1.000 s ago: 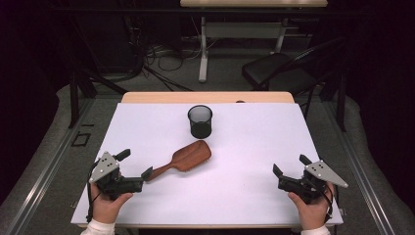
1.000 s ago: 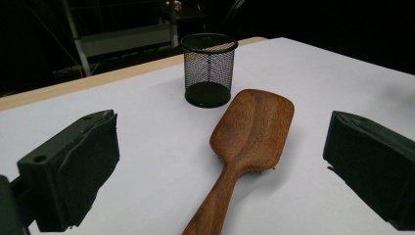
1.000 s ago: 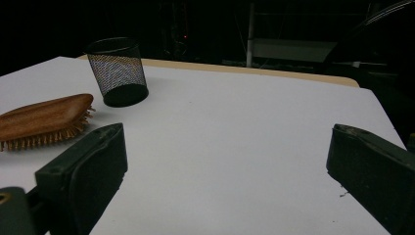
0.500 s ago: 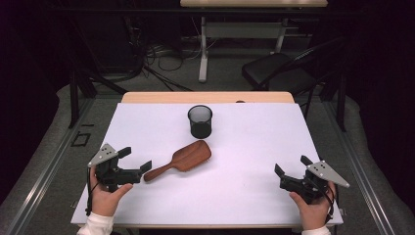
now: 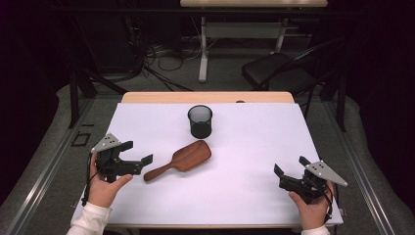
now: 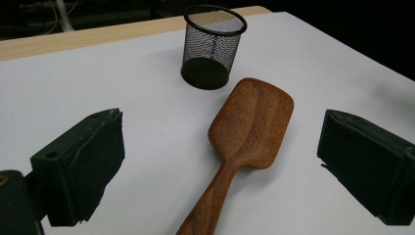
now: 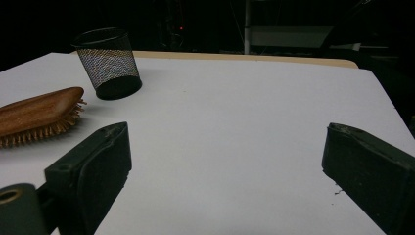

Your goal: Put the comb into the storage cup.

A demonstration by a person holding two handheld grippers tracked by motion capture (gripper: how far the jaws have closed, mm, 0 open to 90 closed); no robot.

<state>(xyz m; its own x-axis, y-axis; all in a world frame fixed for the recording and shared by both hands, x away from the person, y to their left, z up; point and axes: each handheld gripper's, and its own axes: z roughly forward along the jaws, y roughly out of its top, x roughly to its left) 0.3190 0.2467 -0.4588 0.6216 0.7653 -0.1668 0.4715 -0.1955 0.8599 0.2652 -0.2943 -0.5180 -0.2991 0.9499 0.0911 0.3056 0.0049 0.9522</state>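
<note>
Left gripper, jaws apart, has backed off the brush handle since a second ago, leaving the brush bristles-down on the table near the cup; no grasp made yet, right gripper idle, jaws apart.

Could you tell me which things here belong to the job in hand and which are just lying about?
In the job: wooden hairbrush, bristles down; left gripper, open, at its handle end.

Lying about: mesh cup, upright beyond the brush; right gripper, open, apart from both.
</note>
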